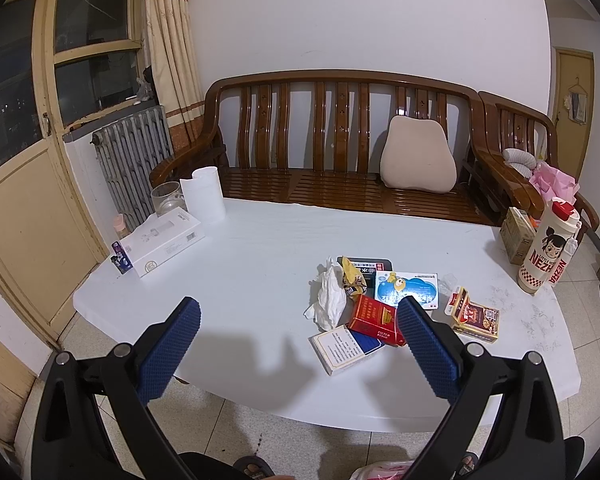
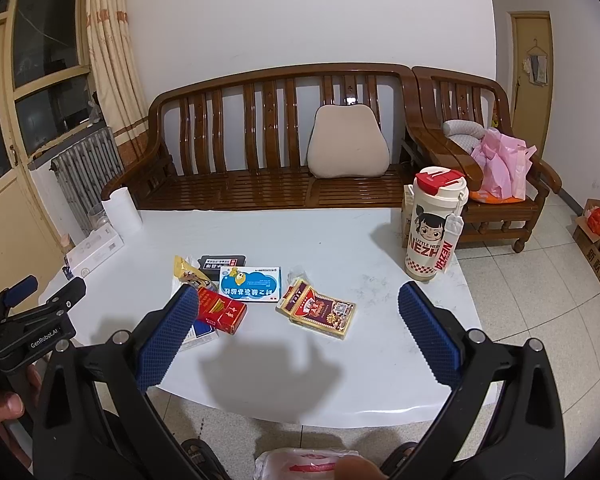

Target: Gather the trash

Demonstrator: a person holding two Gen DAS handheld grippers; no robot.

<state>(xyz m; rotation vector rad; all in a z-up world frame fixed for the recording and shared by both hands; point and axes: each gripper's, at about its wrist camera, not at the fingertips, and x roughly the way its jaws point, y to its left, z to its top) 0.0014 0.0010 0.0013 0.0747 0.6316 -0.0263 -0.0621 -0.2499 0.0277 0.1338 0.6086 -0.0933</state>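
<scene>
Trash lies in a cluster on the white table (image 1: 260,248): a crumpled tissue (image 1: 330,296), a yellow wrapper (image 1: 352,276), a blue-and-white medicine box (image 1: 406,288), a red cigarette pack (image 1: 374,318), a white-and-blue box (image 1: 344,348) and a maroon-and-gold pack (image 1: 474,316). My left gripper (image 1: 300,308) hovers open over the table's near edge, left of the cluster, holding nothing. My right gripper (image 2: 299,292) is open too, above the maroon pack (image 2: 320,310), with the red pack (image 2: 222,314) by its left finger. A white plastic bag (image 2: 300,464) shows at the bottom edge.
A tall cartoon-printed bottle (image 2: 432,228) stands at the table's right side. At the far left are a white box (image 1: 168,240), a paper roll (image 1: 204,196) and a glass jar (image 1: 166,196). A wooden bench (image 1: 340,184) runs behind the table. Sandalled feet (image 2: 198,454) are below.
</scene>
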